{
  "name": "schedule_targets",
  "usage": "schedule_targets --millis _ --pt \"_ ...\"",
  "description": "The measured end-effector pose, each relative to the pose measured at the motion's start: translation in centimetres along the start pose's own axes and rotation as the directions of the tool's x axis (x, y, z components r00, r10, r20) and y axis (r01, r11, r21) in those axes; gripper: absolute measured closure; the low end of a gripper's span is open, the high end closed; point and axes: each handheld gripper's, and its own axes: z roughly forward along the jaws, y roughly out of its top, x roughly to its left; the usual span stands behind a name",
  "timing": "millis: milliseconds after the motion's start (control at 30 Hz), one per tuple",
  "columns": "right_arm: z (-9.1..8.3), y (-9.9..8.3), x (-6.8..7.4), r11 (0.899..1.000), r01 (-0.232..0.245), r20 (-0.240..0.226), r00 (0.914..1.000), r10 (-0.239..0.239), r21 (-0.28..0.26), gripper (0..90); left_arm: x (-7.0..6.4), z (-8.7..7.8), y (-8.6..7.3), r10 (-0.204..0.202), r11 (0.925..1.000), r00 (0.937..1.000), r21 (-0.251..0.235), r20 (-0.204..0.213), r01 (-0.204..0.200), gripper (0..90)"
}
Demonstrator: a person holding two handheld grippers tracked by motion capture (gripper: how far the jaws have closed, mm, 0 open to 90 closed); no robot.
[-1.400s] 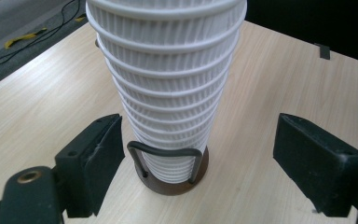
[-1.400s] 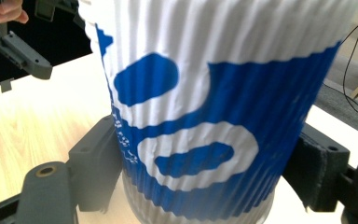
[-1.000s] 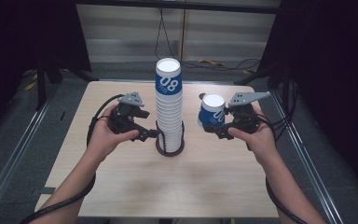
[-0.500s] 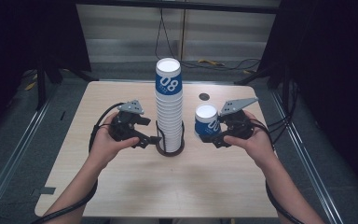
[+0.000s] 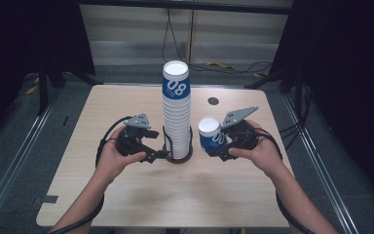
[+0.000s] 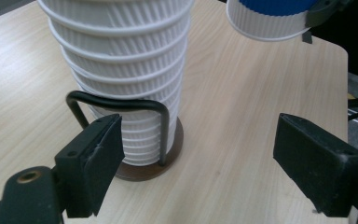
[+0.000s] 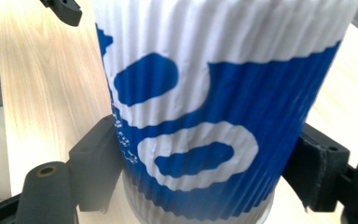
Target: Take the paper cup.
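A tall stack of upside-down ribbed white paper cups (image 5: pixel 176 112), the top one blue-printed "08", stands in a black wire holder (image 5: pixel 178 157) at the table's middle. My left gripper (image 5: pixel 159 145) is open at the holder's left side, level with its base; in the left gripper view the stack (image 6: pixel 121 56) and wire loop (image 6: pixel 121 100) sit ahead of the left jaw. My right gripper (image 5: pixel 213 142) is shut on a single blue-and-white cup (image 5: pixel 210 132), held bottom-up just right of the stack. That cup (image 7: pixel 205 102) sits between the jaws in the right gripper view.
A small black disc (image 5: pixel 213 101) lies on the wooden table (image 5: pixel 126 195) behind the held cup. Cables trail from both grippers and across the floor beyond the far edge. Dark stands flank the table.
My right gripper carried the cup toward me and a little left, uncovering the black disc behind it. My left hand drew slightly nearer, staying open beside the holder.
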Motion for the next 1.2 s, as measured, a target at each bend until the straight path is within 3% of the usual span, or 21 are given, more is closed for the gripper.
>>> schedule_targets --millis 200,533,733,1067,1200 --pt "0.9 -0.2 0.3 1.000 0.009 -0.015 0.9998 -0.009 0.023 21.2 -0.2 0.7 -1.2 -0.010 0.9999 0.9998 -0.014 0.017 0.010 15.9" --pt "2.1 -0.3 0.9 0.996 0.041 -0.035 0.9986 -0.039 0.074 21.1 -0.4 1.9 -3.0 -0.008 0.9999 0.9994 0.013 0.033 0.007 15.8" --pt "2.5 -0.2 0.9 0.992 0.056 -0.040 0.9979 -0.051 0.113 21.1 -0.3 2.3 -3.6 -0.020 0.9998 0.9989 0.005 0.042 0.020 15.8" --pt "3.4 0.7 1.4 0.972 0.137 -0.055 0.9902 -0.129 0.192 21.1 -0.6 2.2 -3.5 -0.005 0.9998 0.9985 -0.017 0.054 0.006 15.8" --pt "3.7 0.8 1.7 0.963 0.148 -0.063 0.9886 -0.137 0.226 21.2 -0.9 2.4 -3.9 -0.013 0.9996 0.9970 -0.025 0.077 0.015 15.8"
